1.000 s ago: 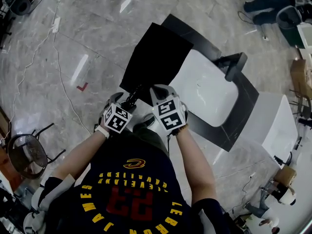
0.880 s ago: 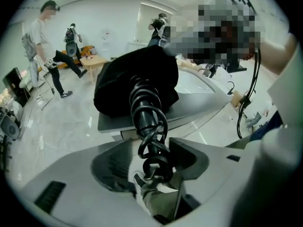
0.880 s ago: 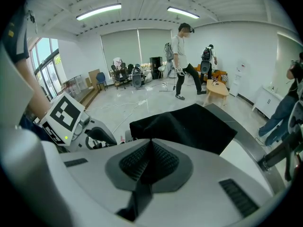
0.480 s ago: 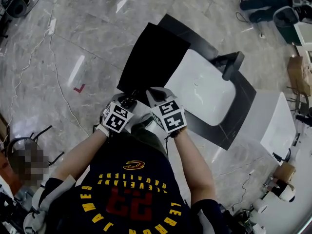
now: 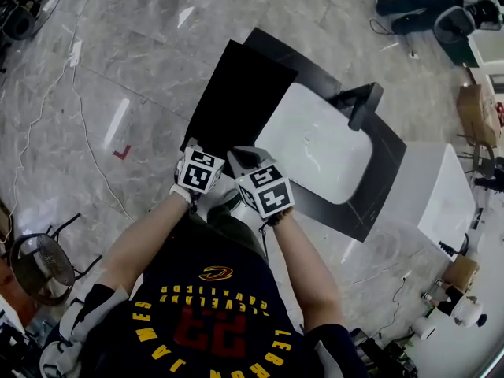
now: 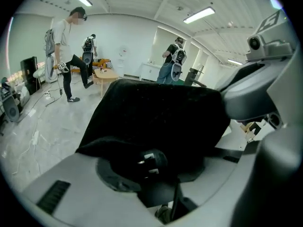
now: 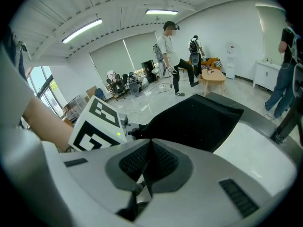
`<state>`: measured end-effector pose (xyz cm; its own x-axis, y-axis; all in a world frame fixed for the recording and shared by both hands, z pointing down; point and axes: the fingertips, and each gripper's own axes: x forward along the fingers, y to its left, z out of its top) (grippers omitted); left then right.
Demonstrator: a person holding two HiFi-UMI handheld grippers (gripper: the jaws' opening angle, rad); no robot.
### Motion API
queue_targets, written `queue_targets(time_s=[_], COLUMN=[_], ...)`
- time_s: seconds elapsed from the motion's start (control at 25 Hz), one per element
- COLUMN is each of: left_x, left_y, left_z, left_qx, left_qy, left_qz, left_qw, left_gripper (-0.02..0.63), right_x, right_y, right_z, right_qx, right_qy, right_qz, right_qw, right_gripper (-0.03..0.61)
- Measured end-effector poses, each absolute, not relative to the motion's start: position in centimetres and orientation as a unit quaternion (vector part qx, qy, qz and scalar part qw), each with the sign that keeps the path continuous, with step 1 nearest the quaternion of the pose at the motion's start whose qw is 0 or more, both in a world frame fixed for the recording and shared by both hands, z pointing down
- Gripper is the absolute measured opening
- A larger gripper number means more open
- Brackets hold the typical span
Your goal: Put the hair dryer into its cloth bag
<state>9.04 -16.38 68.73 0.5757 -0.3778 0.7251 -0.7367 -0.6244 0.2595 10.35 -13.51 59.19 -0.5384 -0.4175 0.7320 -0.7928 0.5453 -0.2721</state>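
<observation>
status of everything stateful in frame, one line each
cloth bag: lying flat, mouth end at the grippers
plug: at the bag mouth, between the left jaws
left gripper: jaws have just been closing, now gripping the plug
right gripper: shut on the bag's edge

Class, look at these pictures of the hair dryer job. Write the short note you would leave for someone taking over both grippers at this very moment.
Grippers: the left gripper has just been closing its jaws and appears to grip the dryer's plug. The right gripper is shut on the mouth edge of the cloth bag.
Things: the bag lies on the table; the cord hangs below the plug.
Done: dryer body not visible, probably inside the bag.
Left: push plug and cord into the bag, then release.
</observation>
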Motion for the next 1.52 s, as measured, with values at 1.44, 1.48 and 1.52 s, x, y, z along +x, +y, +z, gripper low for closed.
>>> queue_targets(time_s=[1.44,1.48,1.52], left_x=[8.1,8.9,9.5], left_y=[-10.7,-10.1,-9.8], left_z=[35.4,35.5,35.7], left_qx=[0.965,0.966,0.966], left_qy=[-0.205,-0.193,-0.184], left_qz=[0.038,0.037,0.037], left_qw=[0.162,0.169,0.180], left_gripper=[0.193,0.193,0.192], right_x=[16.9,17.4,17.6], right_y=[-9.9,-9.5,-9.1], right_z=[43.7,42.2,40.9], right_qx=[0.590,0.599,0.605], right_qy=[-0.763,-0.759,-0.755], right_qz=[0.262,0.257,0.253], right_qw=[0.023,0.004,-0.013], right_gripper=[0.118,0.118,0.118])
